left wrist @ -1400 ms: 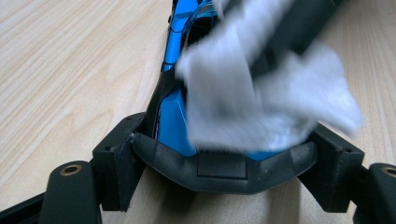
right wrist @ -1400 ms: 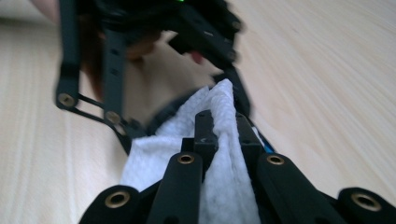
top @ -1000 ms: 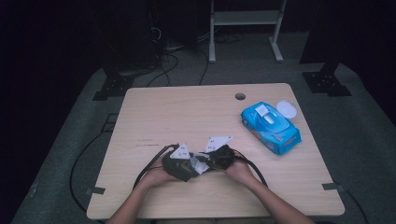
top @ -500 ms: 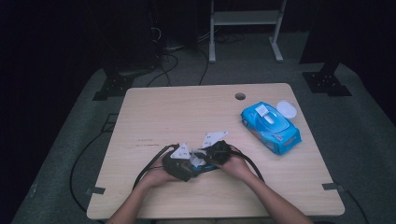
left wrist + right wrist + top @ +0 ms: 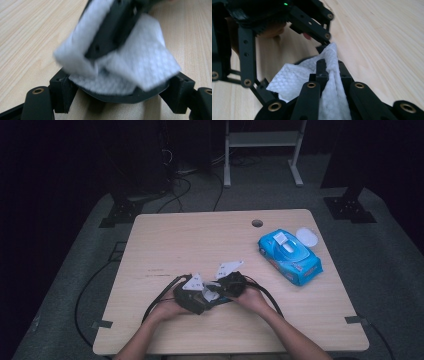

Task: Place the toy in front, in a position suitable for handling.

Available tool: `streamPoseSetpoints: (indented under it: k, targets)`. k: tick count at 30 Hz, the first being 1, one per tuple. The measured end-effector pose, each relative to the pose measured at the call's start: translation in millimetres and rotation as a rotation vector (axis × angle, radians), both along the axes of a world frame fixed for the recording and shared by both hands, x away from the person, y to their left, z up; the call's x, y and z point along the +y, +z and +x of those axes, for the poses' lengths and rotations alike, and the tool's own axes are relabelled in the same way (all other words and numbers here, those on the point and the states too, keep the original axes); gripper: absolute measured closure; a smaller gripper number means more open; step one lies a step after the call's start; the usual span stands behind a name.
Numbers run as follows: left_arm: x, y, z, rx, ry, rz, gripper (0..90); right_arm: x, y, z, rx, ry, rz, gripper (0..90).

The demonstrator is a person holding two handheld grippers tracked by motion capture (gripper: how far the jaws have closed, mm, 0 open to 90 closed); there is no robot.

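Note:
At the table's front middle, the two hand-held grippers point at each other with a white wipe (image 5: 209, 294) between them. My right gripper (image 5: 329, 67) is shut on the wipe (image 5: 294, 77), whose cloth bunches around its closed jaws. My left gripper (image 5: 120, 86) has its jaws standing wide apart, and the wipe (image 5: 140, 62) lies loosely across the gap. The right gripper (image 5: 112, 37) reaches into that gap from above. In the high view the left gripper (image 5: 202, 300) sits left of the right gripper (image 5: 214, 292). The left gripper (image 5: 287, 50) looms close in the right gripper view.
A blue pack of wipes (image 5: 290, 257) lies at the table's right with its flap up, and a round white lid (image 5: 306, 238) sits beside it. A cable hole (image 5: 257, 223) is near the far edge. Black cables trail off the front left, and a white frame (image 5: 260, 140) stands behind the table.
The right gripper has edged slightly left, closer into the left gripper, still holding the wipe. The left hand has stayed put.

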State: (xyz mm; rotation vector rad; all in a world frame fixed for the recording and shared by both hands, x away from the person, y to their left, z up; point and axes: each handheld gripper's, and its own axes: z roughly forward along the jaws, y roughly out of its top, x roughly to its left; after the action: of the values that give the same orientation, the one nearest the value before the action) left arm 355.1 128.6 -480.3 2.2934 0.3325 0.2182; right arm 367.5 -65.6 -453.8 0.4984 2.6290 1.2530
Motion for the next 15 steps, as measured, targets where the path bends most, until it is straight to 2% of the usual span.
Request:
streamPoseSetpoints:
  k: [3,4,5,6,7,8,10,11,12,13,14,15]
  targets:
    - [-0.1,-0.4,0.2,0.003,-0.001,-0.006,23.7,-0.3,2.2,-1.5,0.006,-0.002,-0.006,83.5]
    - [-0.1,-0.4,0.1,0.004,0.0,-0.005,23.7,2.0,2.9,-2.2,0.036,0.011,0.032,83.5]
    - [-0.1,-0.3,0.0,0.003,0.001,-0.004,23.7,2.0,2.9,-2.2,0.036,0.011,0.032,83.5]
    - [-0.1,-0.3,-0.1,0.003,0.002,-0.004,23.7,6.3,2.8,-4.2,0.056,0.032,0.07,83.5]
    - [-0.1,-0.3,-0.1,0.003,0.002,-0.004,23.7,6.3,2.8,-4.2,0.056,0.032,0.07,83.5]
    - [-0.1,-0.3,-0.2,0.004,0.002,-0.005,23.7,8.8,2.3,-6.5,0.052,0.047,0.067,83.5]
    - [-0.1,0.0,-0.3,0.002,0.001,0.0,23.7,9.1,1.1,-14.0,0.012,0.091,0.049,83.4]
    - [-0.1,0.0,-0.3,0.002,0.001,0.0,23.7,9.1,1.1,-14.0,0.012,0.091,0.049,83.4]
    - [0.3,0.1,-0.3,0.003,0.001,0.001,23.7,3.0,2.2,-18.0,0.006,0.112,0.013,83.5]
    - [0.3,0.1,-0.3,0.003,0.001,0.001,23.8,3.0,2.2,-18.0,0.006,0.112,0.013,83.5]
    - [0.1,-0.1,-0.5,-0.001,0.003,0.0,23.8,-7.3,-0.3,-24.4,-0.035,0.116,-0.017,83.5]
    - [0.1,-0.1,-0.5,-0.001,0.003,0.0,23.8,-13.2,-0.5,-26.6,-0.037,0.111,-0.015,83.6]
